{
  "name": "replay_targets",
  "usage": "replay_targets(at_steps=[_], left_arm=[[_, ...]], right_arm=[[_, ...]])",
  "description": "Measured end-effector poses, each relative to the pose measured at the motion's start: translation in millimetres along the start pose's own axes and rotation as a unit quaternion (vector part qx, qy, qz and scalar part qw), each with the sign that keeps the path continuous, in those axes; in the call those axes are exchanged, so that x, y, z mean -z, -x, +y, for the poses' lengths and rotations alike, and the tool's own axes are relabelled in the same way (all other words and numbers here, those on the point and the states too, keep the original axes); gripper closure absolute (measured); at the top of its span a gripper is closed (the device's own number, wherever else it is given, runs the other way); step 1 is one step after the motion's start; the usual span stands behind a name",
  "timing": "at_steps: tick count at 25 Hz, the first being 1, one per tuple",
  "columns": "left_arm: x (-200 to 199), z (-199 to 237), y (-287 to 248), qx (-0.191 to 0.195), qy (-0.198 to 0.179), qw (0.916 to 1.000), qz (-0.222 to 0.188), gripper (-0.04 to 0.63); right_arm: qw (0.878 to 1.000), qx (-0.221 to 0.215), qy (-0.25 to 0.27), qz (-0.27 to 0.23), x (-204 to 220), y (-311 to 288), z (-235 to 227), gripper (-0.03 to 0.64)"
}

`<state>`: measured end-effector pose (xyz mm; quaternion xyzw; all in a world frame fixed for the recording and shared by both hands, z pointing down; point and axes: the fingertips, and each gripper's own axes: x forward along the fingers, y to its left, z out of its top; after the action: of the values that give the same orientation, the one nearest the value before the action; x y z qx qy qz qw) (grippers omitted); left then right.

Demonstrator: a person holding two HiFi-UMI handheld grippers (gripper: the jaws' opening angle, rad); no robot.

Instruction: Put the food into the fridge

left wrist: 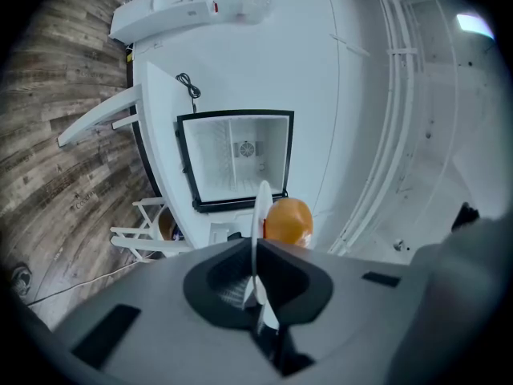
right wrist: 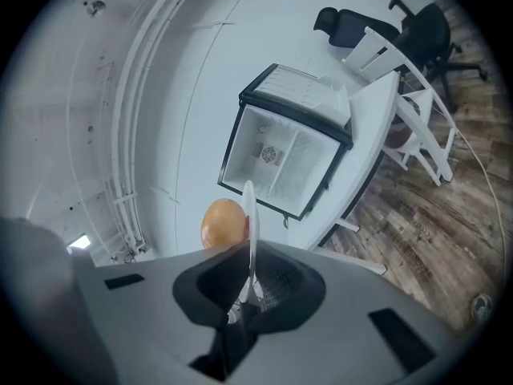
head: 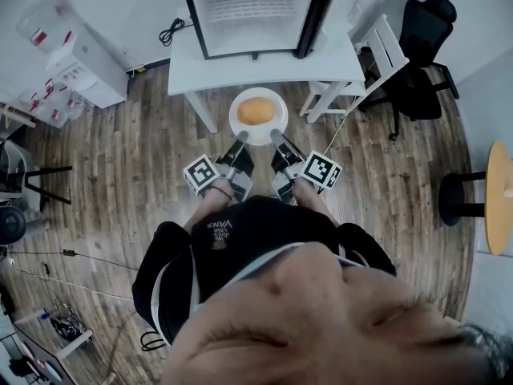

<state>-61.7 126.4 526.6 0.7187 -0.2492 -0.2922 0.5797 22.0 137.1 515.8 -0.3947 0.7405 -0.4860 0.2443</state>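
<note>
Wood floor (head: 112, 159); white counter (head: 192, 74) carries the fridge (head: 256, 6), which stands open. White plate (head: 239, 123) with the round orange food (head: 256, 111) is held in the air near the counter's front edge; left gripper (head: 240, 141) and right gripper (head: 276, 138) are each clamped narrow on the plate's near rim, side by side.

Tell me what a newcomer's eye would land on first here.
First, the white plate carrying a round orange food item, held in mid-air at the centre of the head view. The left gripper and right gripper are each shut on its near rim. Just beyond it, a small fridge stands open on a white table, its pale inside facing the plate.
</note>
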Motion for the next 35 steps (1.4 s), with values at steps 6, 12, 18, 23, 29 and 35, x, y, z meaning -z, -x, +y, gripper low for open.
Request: replay_targets(at_steps=[6,12,18,23,29,35], left_arm=[[-11,3,11,-0.005,0.002,1.0000,0.007,0.571],[-19,7,22,-0.007,0.001,0.9999,0.014,0.571],[-19,4,26,0.006,0.012,0.9998,0.016,0.571],[-16,8,18,-0.001,0.020,0.9997,0.014,0.571],[-16,8,-8,-0.003,0.019,0.9998,0.005,0.571],[-14,13,-29,-0.007,0.027,0.9995,-0.016,0.571]], right_arm=[[1.000,0.003,-0.009,-0.008,12,-8,3,0.594],[1.000,0.017,-0.010,-0.017,24,-12,3,0.594],[1.000,0.007,-0.002,-0.023,28,-14,11,0.594],[1.000,0.011,0.002,-0.017,20,-14,6,0.594],[1.000,0.008,0.006,-0.009,-7,-18,-1,0.594],[1.000,0.002,0.004,0.007,-28,-24,-12,0.594]])
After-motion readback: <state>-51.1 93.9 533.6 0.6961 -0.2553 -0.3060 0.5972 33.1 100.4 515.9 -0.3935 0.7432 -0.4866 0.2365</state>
